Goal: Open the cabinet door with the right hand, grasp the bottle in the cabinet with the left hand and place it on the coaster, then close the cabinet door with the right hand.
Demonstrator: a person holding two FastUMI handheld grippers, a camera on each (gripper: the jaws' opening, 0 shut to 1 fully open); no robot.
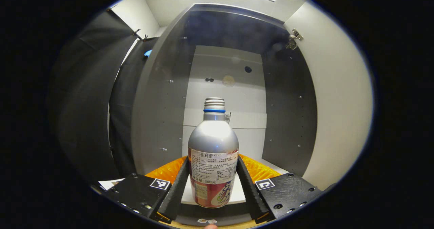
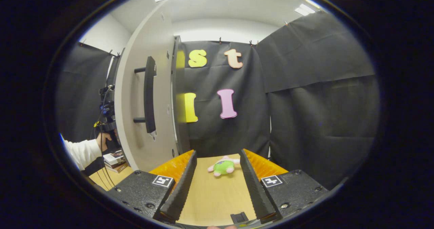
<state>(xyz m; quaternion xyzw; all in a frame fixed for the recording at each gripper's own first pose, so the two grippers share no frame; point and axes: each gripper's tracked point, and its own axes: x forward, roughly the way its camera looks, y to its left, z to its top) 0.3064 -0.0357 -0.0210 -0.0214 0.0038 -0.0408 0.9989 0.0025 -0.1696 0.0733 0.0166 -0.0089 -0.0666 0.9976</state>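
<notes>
A silver metal bottle with a threaded neck, a blue ring and a printed label stands upright on the white shelf inside the cabinet. My left gripper is open, one finger close on each side of the bottle's body. In the right gripper view the pale cabinet door stands swung open, its black bar handle facing me. My right gripper is open over the wooden table, to the right of the door, with nothing between its fingers.
A green and pink plush toy lies on the table just beyond my right fingertips. A hand in a white sleeve holds the other gripper left of the door. A stack of books lies below it. Dark cabinet walls flank the bottle.
</notes>
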